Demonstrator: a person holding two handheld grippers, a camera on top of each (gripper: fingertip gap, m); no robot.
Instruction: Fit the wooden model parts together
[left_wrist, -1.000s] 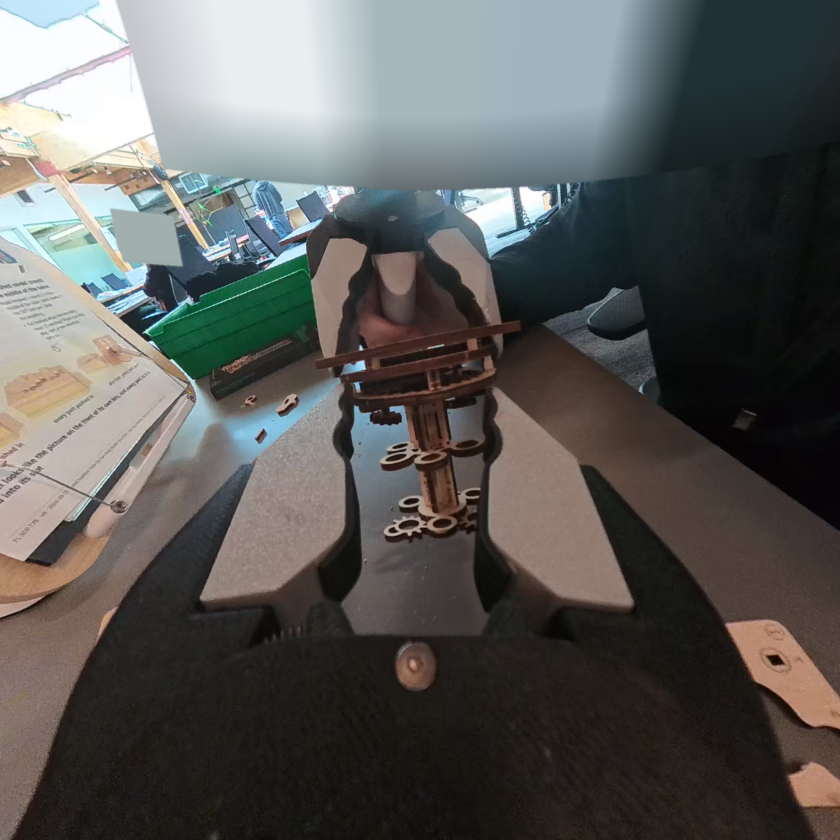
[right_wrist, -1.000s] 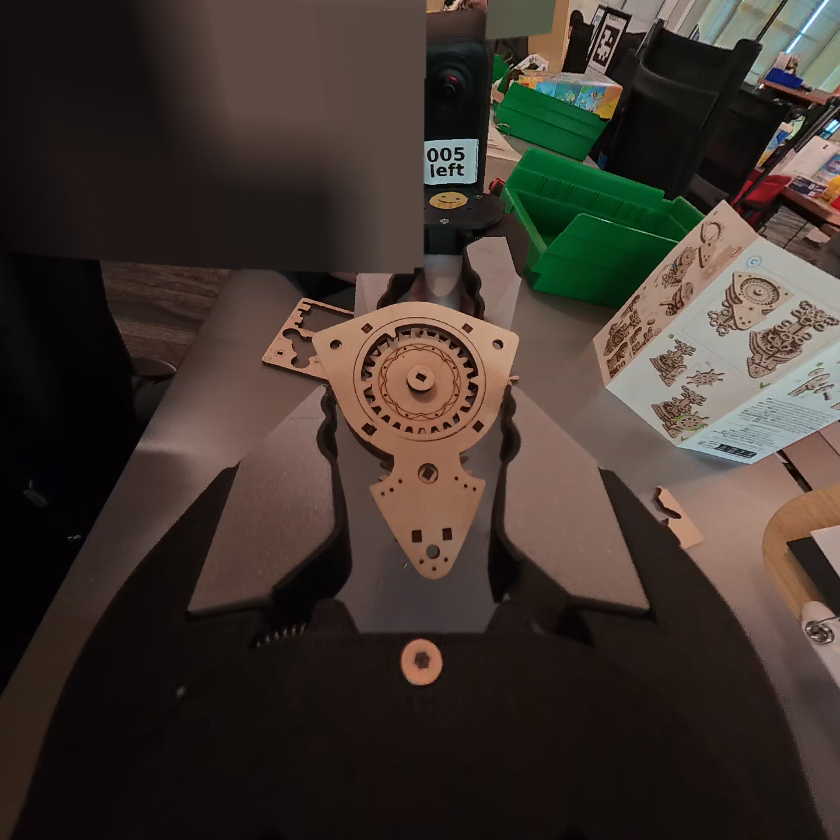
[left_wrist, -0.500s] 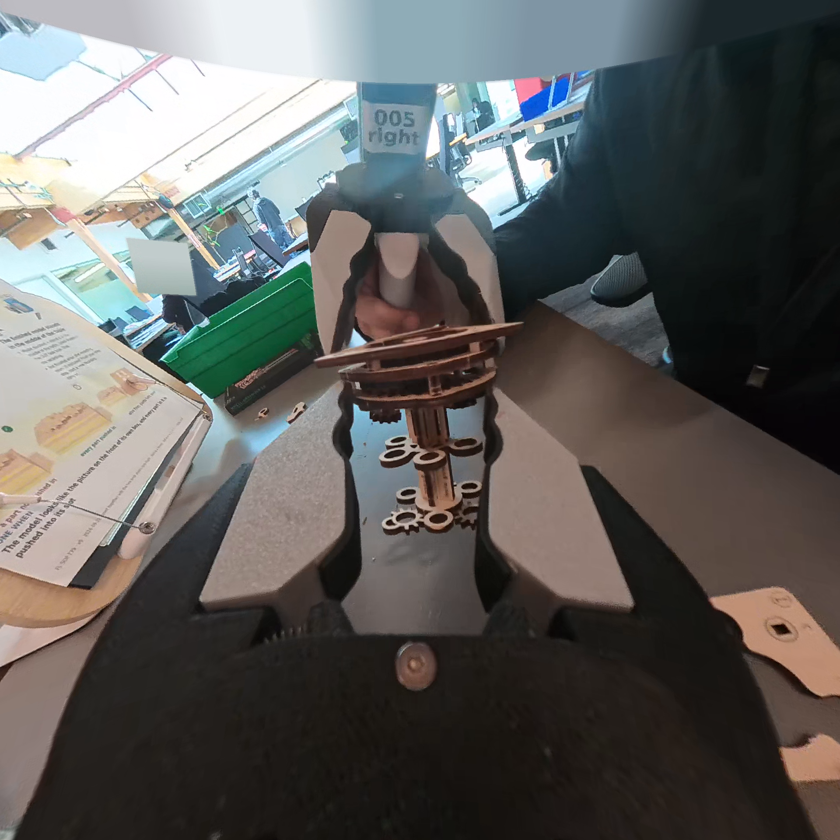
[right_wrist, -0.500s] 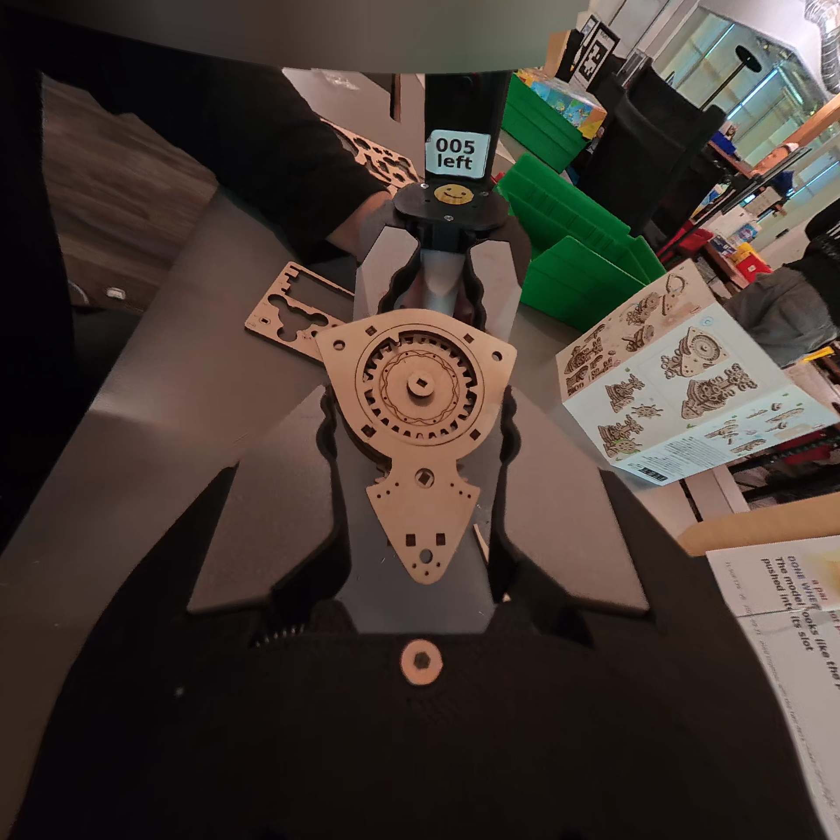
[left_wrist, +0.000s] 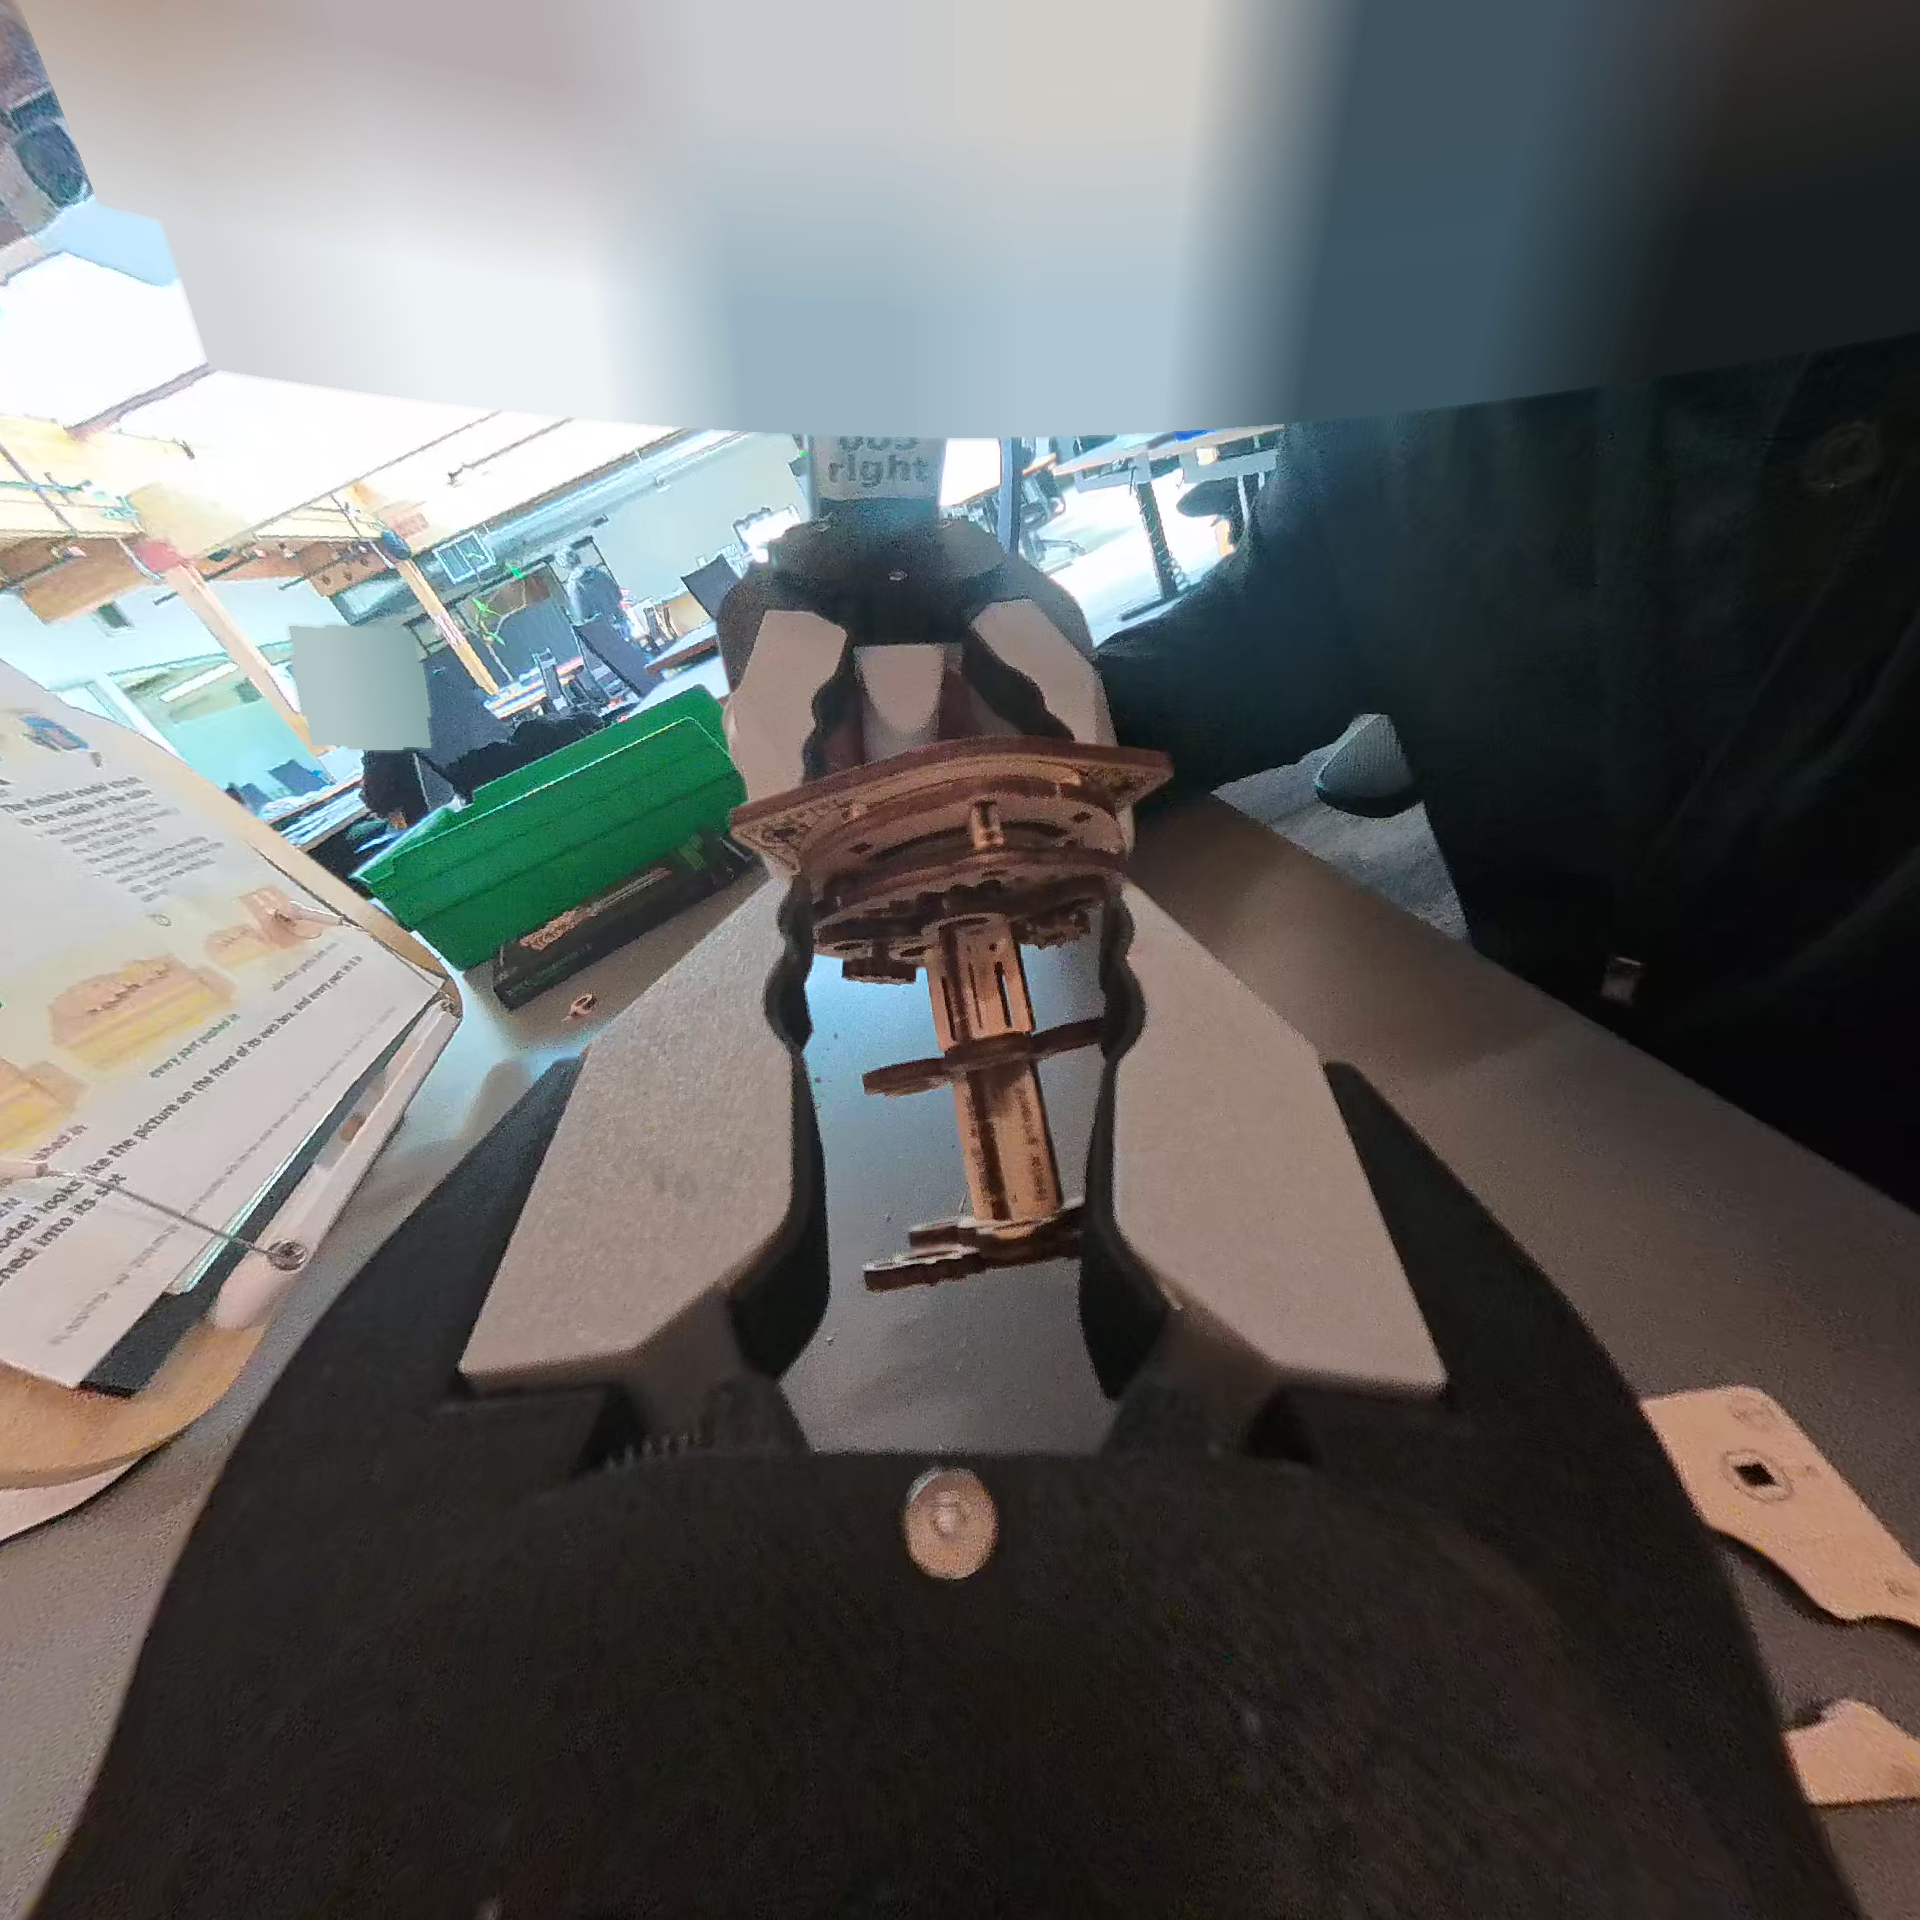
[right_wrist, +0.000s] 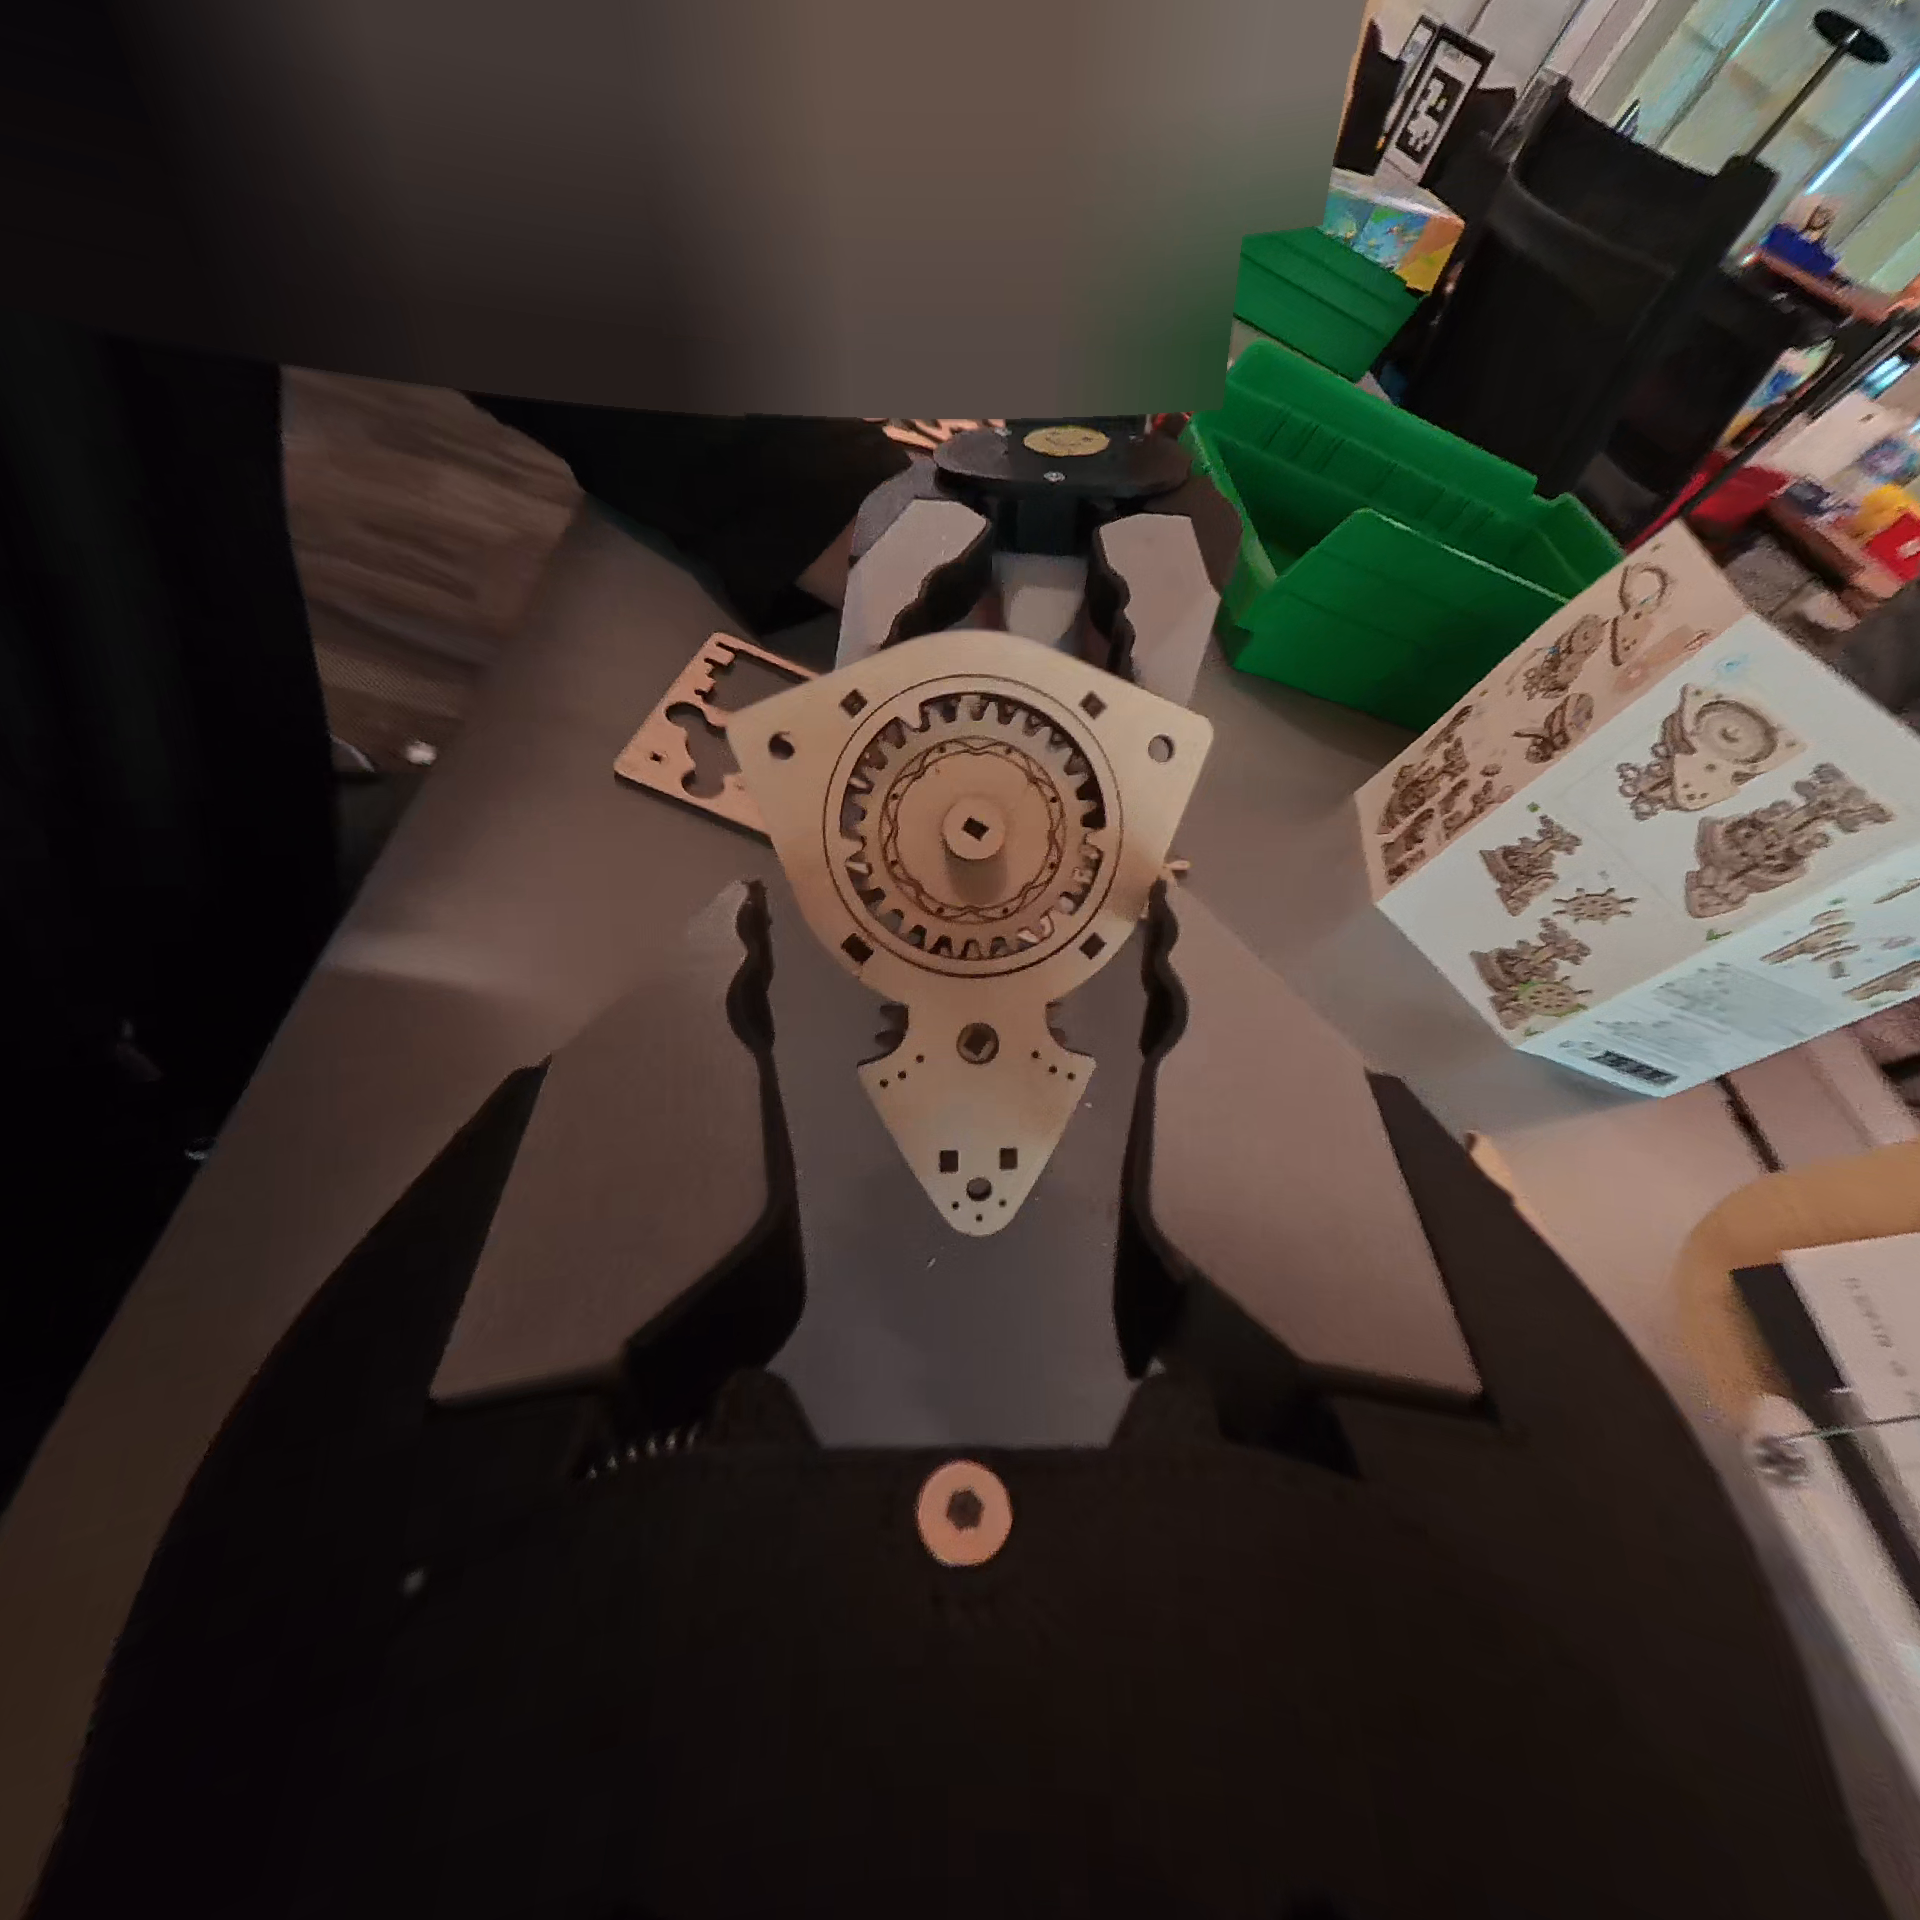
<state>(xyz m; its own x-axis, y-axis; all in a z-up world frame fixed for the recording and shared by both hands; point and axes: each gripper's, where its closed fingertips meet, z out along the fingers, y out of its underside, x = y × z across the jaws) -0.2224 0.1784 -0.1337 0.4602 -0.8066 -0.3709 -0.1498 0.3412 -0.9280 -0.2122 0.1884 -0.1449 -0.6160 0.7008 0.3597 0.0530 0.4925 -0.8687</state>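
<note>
A wooden model (left_wrist: 935, 831) of stacked plates, with a square shaft (left_wrist: 987, 1091) carrying small gears, hangs above the grey table (left_wrist: 1455, 1195). My left gripper (left_wrist: 956, 914) is shut on the plate stack, and the shaft points back between its fingers. My right gripper (left_wrist: 925, 727) faces it from the far side. In the right wrist view the model's faceplate (right_wrist: 971, 987) with its ring gear and hub faces me. My right gripper (right_wrist: 956, 904) is shut on the faceplate's edges. My left gripper (right_wrist: 1023, 623) shows just behind the plate.
An instruction booklet (left_wrist: 156, 1018) on a round stand is at the left. Green bins (left_wrist: 561, 831) (right_wrist: 1382, 561) stand at the back. A picture-printed box (right_wrist: 1662, 831) is at the right. Punched wooden offcuts (right_wrist: 686, 738) (left_wrist: 1787, 1507) lie on the table. A person's dark sleeve (left_wrist: 1558, 675) is close by. Left and right tips are no more than a few centimetres apart.
The model has tilted between the grippers. In the left view the plates' underside now shows and the shaft angles down. In the right view the faceplate leans back.
</note>
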